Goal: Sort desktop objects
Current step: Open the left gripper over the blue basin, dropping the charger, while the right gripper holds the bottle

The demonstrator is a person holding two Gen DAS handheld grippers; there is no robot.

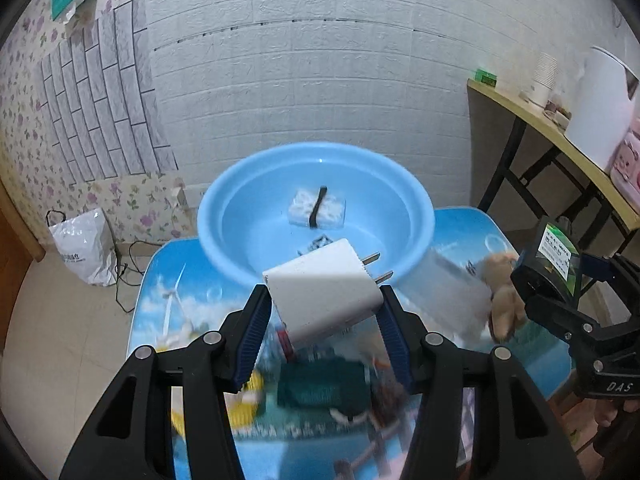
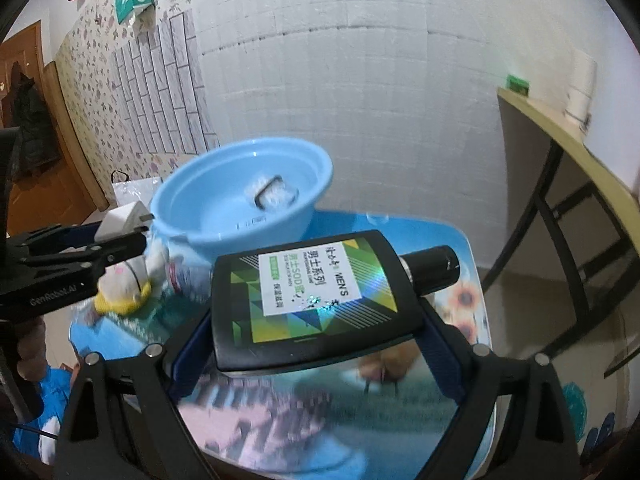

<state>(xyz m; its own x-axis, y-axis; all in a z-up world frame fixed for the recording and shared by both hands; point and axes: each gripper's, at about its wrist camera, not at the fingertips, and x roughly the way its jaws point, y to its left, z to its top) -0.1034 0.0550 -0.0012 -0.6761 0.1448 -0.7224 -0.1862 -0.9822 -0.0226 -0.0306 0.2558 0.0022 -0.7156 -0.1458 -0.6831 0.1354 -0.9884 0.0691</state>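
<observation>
My left gripper (image 1: 324,300) is shut on a white plug charger (image 1: 324,294), held above the table just in front of the blue basin (image 1: 416,200); its prongs point right. My right gripper (image 2: 316,324) is shut on a flat black bottle with a green label (image 2: 312,292) and a black cap, held above the table near the basin (image 2: 192,232). In the basin lies a clear packet with a black band (image 1: 318,210). The charger also shows in the right wrist view (image 2: 122,218), and the bottle shows in the left wrist view (image 1: 554,254).
A small table with a printed blue top (image 1: 160,288) carries the basin, a brown plush toy (image 1: 504,300), a yellow-and-white toy (image 2: 124,284) and other blurred items. A wooden side table (image 1: 532,116) with cups stands at the right. A white bag (image 1: 84,248) sits on the floor at the left.
</observation>
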